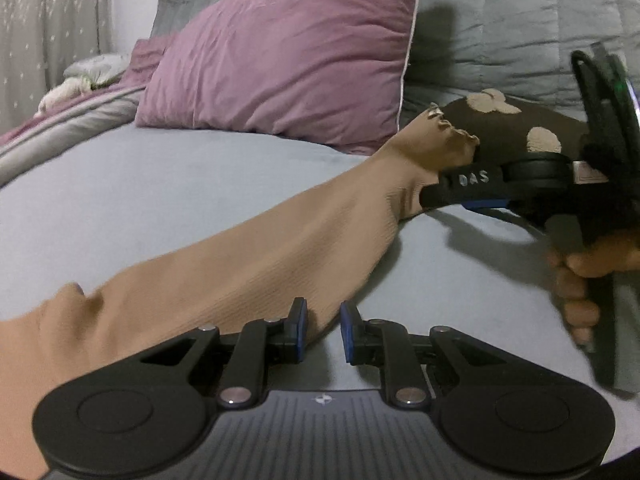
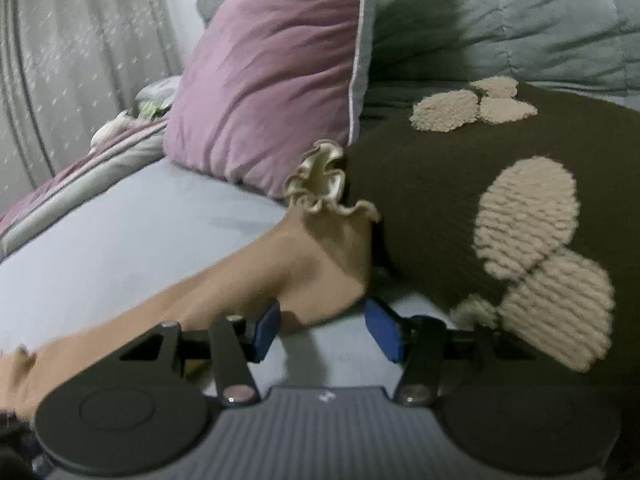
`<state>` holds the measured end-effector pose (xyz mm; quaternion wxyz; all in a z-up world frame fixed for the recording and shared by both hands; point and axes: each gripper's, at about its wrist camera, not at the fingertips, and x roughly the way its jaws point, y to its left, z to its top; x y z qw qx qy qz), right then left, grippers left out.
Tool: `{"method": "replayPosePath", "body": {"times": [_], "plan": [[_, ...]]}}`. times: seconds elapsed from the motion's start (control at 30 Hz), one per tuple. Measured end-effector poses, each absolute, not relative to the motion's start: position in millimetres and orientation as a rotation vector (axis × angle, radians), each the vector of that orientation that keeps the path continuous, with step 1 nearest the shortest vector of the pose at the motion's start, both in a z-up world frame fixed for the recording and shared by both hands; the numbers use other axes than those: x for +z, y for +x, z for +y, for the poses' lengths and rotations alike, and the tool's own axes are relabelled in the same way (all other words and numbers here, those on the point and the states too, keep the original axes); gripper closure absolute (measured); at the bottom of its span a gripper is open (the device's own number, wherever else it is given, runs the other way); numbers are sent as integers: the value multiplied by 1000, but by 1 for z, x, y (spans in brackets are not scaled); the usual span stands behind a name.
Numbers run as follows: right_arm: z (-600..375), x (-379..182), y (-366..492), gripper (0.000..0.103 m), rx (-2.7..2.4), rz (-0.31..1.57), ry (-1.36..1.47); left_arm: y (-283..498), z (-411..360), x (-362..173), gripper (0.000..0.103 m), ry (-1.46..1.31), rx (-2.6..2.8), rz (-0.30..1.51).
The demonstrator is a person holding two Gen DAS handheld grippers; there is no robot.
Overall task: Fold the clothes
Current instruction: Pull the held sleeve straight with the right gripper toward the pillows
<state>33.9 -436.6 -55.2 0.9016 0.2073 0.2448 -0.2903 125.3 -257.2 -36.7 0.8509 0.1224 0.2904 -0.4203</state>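
Note:
A tan ribbed sleeve lies slantwise across the pale blue bed sheet and ends in a frilled cuff. My left gripper is open; the sleeve's lower edge runs past its left pad. In the right wrist view my right gripper stands open around the bunched sleeve, just below the cuff. Seen from the left, the right gripper meets the sleeve, held by a hand. A dark brown knit with beige fuzzy patches lies right behind the cuff.
A mauve pillow leans against a grey quilted cover at the back. Striped bedding and small rumpled cloths lie far left, in front of a pale curtain. The brown knit sits at the right.

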Motion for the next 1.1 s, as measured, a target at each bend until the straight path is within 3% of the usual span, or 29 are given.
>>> {"method": "replayPosePath", "body": {"times": [0.03,0.13,0.47,0.7,0.8,0.87,0.93,1.1], "plan": [[-439,-55,36,58,-608,498,435,126,-257,-36,85,250,-887,617],[-443,-51,41,94,-613,473,430,128,-255,-34,85,237,-896,633],[-438,-3,30,95,-552,372,156,152,-223,2,85,-69,-949,638],[-437,-27,24,95,-570,439,128,169,-239,-43,86,-132,-922,840],[-426,-28,21,84,-577,435,62,159,-241,-46,86,-125,-943,819],[-420,-23,16,62,-576,416,35,156,-242,-42,86,-115,-964,832],[-413,-18,12,51,-582,394,-1,154,-237,-31,86,-111,-982,822],[-396,-2,4,48,-580,337,-100,154,-205,-6,86,-138,-936,737]]}}
